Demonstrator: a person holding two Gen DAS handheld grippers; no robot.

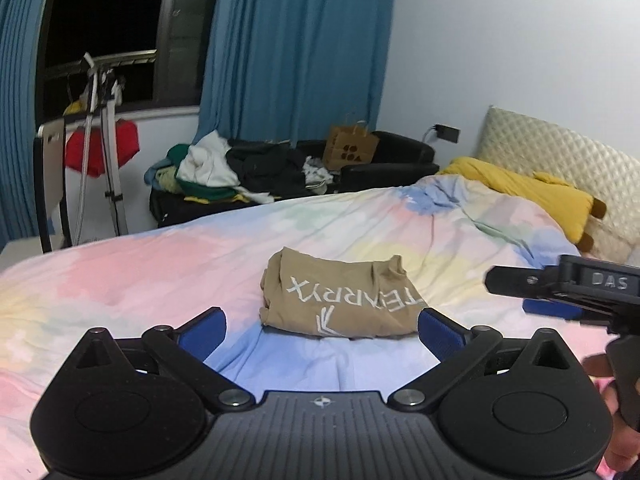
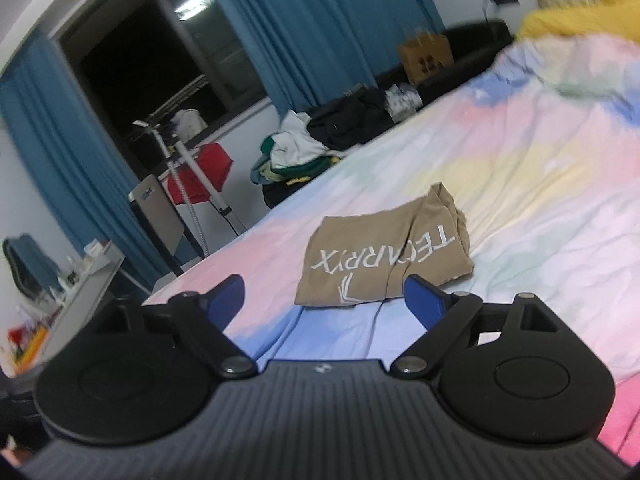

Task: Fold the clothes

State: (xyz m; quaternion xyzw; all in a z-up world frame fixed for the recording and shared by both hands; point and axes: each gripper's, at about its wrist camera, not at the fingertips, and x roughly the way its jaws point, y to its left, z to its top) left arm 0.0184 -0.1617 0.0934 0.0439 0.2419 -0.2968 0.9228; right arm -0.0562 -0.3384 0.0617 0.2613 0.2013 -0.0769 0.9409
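Both grippers hang above the bed with nothing between their blue pads — the left gripper (image 1: pixel 322 330) stands spread wide, and the right gripper (image 2: pixel 324 304) is spread just as wide. Beyond them the tan garment (image 1: pixel 340 300) lies on the pastel bedspread (image 1: pixel 160 256) as a compact folded packet, white lettering up, touched by neither tool. By my reading this piece is finished and released. A heap of loose clothes (image 1: pixel 224 172) sits on the dark sofa beyond the bed's far edge — the next move probably calls for fetching one and spreading it flat before folding.
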